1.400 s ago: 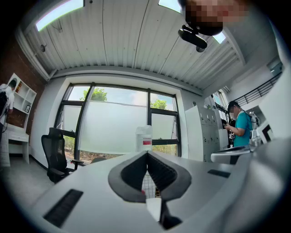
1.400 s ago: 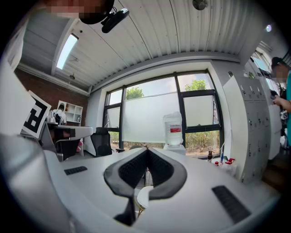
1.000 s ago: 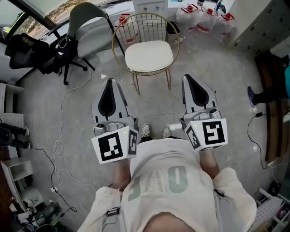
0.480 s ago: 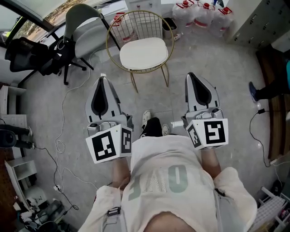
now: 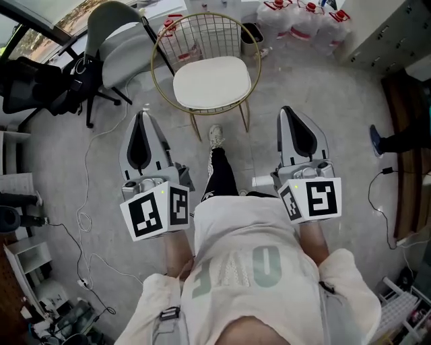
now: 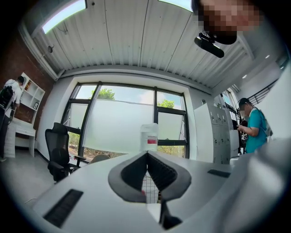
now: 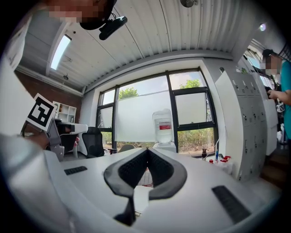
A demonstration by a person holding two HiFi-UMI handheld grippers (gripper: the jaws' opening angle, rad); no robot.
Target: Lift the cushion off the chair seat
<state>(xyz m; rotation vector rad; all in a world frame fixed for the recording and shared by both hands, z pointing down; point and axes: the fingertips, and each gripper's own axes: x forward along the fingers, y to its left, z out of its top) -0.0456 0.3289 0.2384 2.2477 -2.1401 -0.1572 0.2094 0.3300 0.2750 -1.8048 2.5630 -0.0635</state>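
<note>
A cream cushion [image 5: 211, 82] lies on the seat of a gold wire chair [image 5: 205, 30] at the top middle of the head view. My left gripper [image 5: 141, 114] is below and left of the chair, short of the seat, shut with nothing in it. My right gripper [image 5: 289, 110] is below and right of the chair, also shut and empty. In the left gripper view my jaws [image 6: 146, 154] meet at the tips, and the chair's wire back shows in a sliver behind them. The right gripper view shows my jaws [image 7: 147, 150] touching the same way.
A grey chair [image 5: 118, 42] and a black office chair [image 5: 37, 84] stand at the left. Water jugs [image 5: 302, 15] sit behind the gold chair. Cables [image 5: 87, 202] trail over the floor at the left. The person's foot [image 5: 215, 136] is near the chair's front legs.
The person has stepped toward the chair, one foot now forward by its legs. Both grippers have come closer to the seat and stayed shut.
</note>
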